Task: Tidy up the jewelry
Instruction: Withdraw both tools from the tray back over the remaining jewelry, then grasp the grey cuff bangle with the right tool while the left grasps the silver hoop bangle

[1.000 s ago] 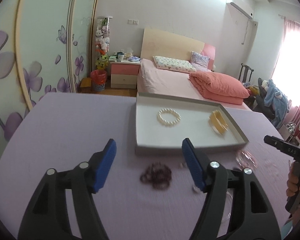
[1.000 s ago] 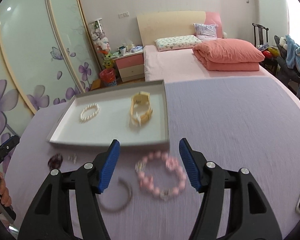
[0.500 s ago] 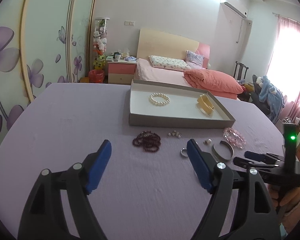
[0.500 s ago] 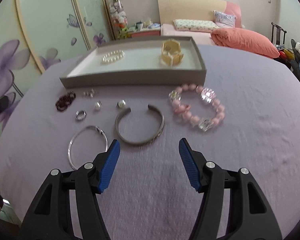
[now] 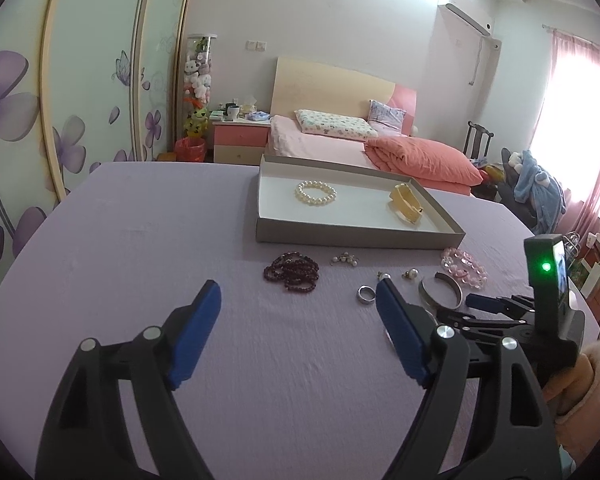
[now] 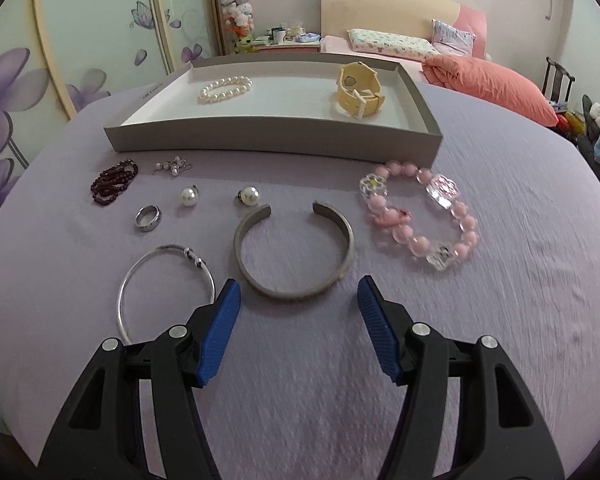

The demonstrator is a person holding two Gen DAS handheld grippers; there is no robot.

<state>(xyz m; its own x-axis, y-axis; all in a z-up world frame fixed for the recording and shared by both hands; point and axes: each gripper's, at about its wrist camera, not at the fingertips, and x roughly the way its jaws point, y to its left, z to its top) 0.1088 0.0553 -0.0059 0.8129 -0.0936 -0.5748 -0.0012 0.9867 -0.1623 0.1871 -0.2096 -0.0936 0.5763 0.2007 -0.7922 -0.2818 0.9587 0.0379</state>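
A grey tray (image 6: pixel 272 136) (image 5: pixel 360 236) holds a pearl bracelet (image 6: pixel 225 88) and a yellow watch (image 6: pixel 358 90). On the purple cloth in front lie a grey cuff bangle (image 6: pixel 296 252), a thin silver bangle (image 6: pixel 160 280), a pink bead bracelet (image 6: pixel 420 216), a ring (image 6: pixel 148 218), two pearl earrings (image 6: pixel 189 197), a small earring cluster (image 6: pixel 174 166) and a dark red bead bracelet (image 6: pixel 114 181) (image 5: pixel 293 272). My right gripper (image 6: pixel 299 296) is open, just short of the cuff. My left gripper (image 5: pixel 298 300) is open and empty, short of the dark beads.
The round table's purple cloth (image 5: pixel 120 240) spreads to the left and front. Behind it are a pink bed (image 5: pixel 360 148), a bedside cabinet (image 5: pixel 240 140) and a flowered wardrobe (image 5: pixel 60 100). The right hand-held gripper (image 5: pixel 540 312) shows at the left view's right edge.
Both grippers have pulled back from the tray and risen, so more loose jewelry shows. Both stayed open and empty. No jewelry has moved.
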